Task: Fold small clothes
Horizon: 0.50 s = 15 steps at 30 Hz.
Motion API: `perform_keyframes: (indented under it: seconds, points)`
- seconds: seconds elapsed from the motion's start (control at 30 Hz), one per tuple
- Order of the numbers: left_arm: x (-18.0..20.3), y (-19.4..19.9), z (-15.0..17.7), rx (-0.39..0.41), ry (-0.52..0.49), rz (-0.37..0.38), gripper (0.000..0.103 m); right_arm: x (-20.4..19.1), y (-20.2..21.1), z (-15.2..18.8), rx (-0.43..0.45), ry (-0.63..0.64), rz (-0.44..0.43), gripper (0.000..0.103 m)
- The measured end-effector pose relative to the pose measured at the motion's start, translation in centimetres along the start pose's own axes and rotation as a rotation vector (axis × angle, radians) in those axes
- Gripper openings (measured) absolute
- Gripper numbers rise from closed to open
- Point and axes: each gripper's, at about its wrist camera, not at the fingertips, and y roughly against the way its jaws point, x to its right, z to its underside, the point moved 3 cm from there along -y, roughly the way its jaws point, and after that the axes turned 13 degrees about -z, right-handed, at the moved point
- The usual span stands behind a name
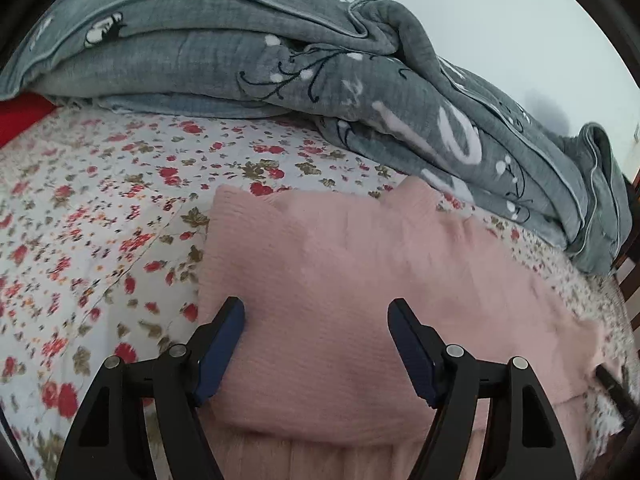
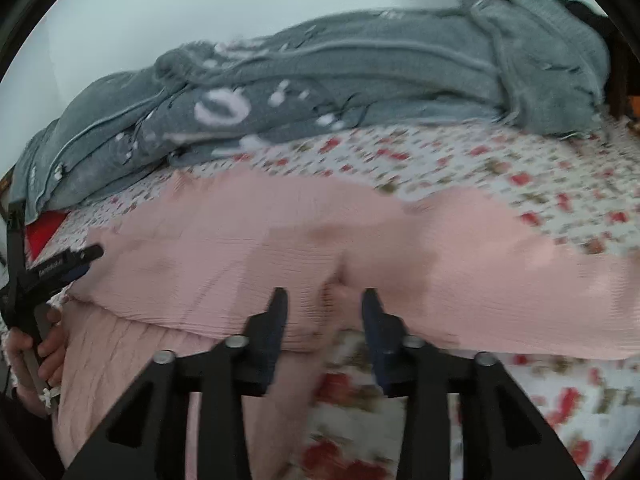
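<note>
Pink ribbed knit fills the lower middle of both views: a small pink garment [image 1: 340, 280] lies spread on a floral bedsheet [image 1: 100, 220], white with red flowers and olive leaves. In the left wrist view its upper edge shows two raised corners toward the centre of the frame, and a folded layer of it runs across the bottom, over a paler ribbed part at the lower edge.

At the bottom of that view the left gripper [image 1: 316, 308] has its jaws spread wide, blue-padded fingers [image 1: 222, 348] hovering over or resting on the knit; contact cannot be judged. Nothing sits between them but the flat cloth.

In the right wrist view, which is motion-blurred, the right gripper [image 2: 325, 294] stands at lower centre with its jaws partly apart, a small bunched pucker of the pink garment [image 2: 240, 248] lying just between the tips. Whether the pads actually pinch it is unclear. At the left edge the left gripper [image 2: 76, 262] reaches onto the garment, held by a hand [image 2: 36, 360].

Behind, a rumpled grey quilt [image 1: 280, 60] with white and dark embroidery crosses the upper frame, and a red cloth [image 1: 20, 120] peeks out at far left.
</note>
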Motion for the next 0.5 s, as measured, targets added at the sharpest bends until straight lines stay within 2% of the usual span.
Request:
perform_keyframes:
  seconds: [0.07, 0.13, 0.23, 0.37, 0.5]
  points:
    - [0.1, 0.9, 0.5, 0.024, -0.010, -0.023, 0.073, 1.6, 1.9, -0.4, 0.041, -0.015, 0.044, 0.056]
    - [0.3, 2.5, 1.1, 0.070, -0.027, -0.049, 0.075, 4.0, 4.1, -0.8, 0.083, -0.061, 0.060, 0.059]
    - [0.9, 4.0, 1.8, 0.113, -0.045, -0.062, 0.075, 7.7, 7.2, -0.8, 0.113, -0.132, 0.094, 0.059]
    - [1.9, 5.1, 2.2, 0.145, -0.070, -0.066, 0.079, 12.3, 11.3, 1.2, 0.154, -0.193, 0.173, 0.059]
    - [2.1, 4.6, 2.3, 0.130, -0.077, -0.084, 0.079, 17.3, 14.0, 3.4, 0.151, -0.275, 0.236, 0.059]
